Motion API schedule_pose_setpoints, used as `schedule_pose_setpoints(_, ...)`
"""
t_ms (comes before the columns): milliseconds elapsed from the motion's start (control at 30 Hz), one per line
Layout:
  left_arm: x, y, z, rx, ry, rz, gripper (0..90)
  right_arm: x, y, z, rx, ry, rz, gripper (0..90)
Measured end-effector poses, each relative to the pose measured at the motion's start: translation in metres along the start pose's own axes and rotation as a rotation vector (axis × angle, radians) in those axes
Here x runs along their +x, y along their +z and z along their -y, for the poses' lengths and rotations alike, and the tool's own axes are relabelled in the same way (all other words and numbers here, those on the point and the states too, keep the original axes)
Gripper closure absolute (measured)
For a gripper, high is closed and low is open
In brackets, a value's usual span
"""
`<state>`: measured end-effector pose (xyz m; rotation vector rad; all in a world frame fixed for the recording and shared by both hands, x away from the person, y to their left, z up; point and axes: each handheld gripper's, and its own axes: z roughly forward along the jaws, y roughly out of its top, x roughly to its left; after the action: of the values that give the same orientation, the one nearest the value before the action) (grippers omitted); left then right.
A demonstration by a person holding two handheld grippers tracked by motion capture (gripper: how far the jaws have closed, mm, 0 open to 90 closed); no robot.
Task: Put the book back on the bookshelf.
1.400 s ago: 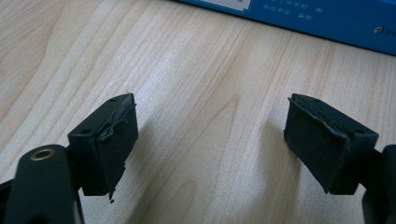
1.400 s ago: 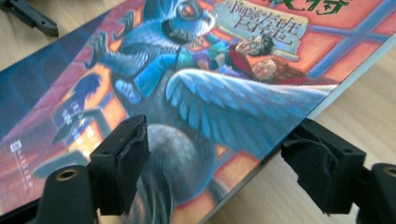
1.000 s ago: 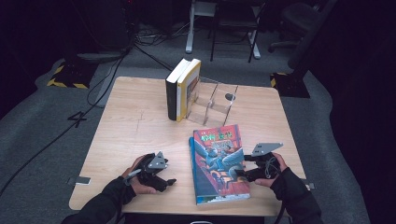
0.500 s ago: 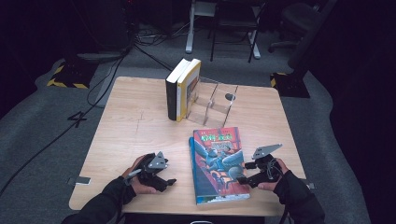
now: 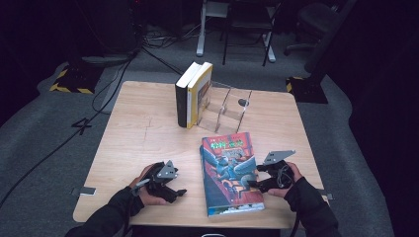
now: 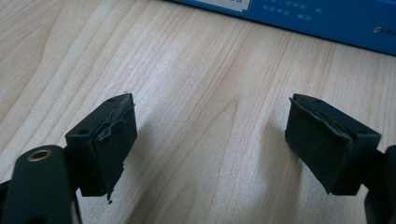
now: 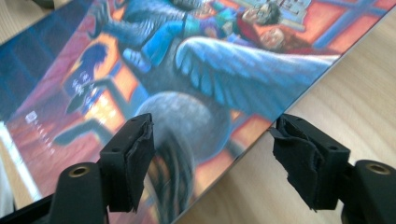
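High view: the right gripper (image 5: 259,184) has edged onto the illustrated book's (image 5: 231,173) right edge, fingers spread astride it; the left gripper (image 5: 175,191) stays resting on the tabletop (image 5: 143,133), fingers spread.

three books (image 5: 230,173), two tools (image 5: 170,185)

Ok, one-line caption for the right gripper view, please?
Open right gripper poised at the edge of an illustrated book lying flat on the wooden table.
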<state>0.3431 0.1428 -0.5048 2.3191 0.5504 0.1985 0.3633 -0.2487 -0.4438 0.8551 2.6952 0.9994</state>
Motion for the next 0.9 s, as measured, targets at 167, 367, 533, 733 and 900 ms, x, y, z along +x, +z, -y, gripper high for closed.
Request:
schedule_pose_setpoints(167,0.0,0.0,0.0,0.001,0.001,0.0,17.0,-0.008,0.006,-0.01,0.004,-0.004,-0.01,32.3)
schedule_pose_setpoints(367,0.0,0.0,0.0,0.0,0.0,0.0,17.0,-0.018,0.004,-0.008,0.073,0.058,-0.058,33.9)
schedule_pose_setpoints(533,0.0,0.0,0.0,0.0,0.001,0.0,17.0,-0.011,-0.001,-0.005,0.112,0.035,-0.079,34.3)
schedule_pose_setpoints(733,0.0,0.0,0.0,0.001,0.002,0.0,16.6,-0.01,0.002,-0.008,0.11,0.025,-0.071,32.3)
schedule_pose_setpoints(900,0.0,0.0,0.0,0.001,0.002,0.0,16.6,-0.009,0.002,-0.009,0.094,0.012,-0.075,33.9)
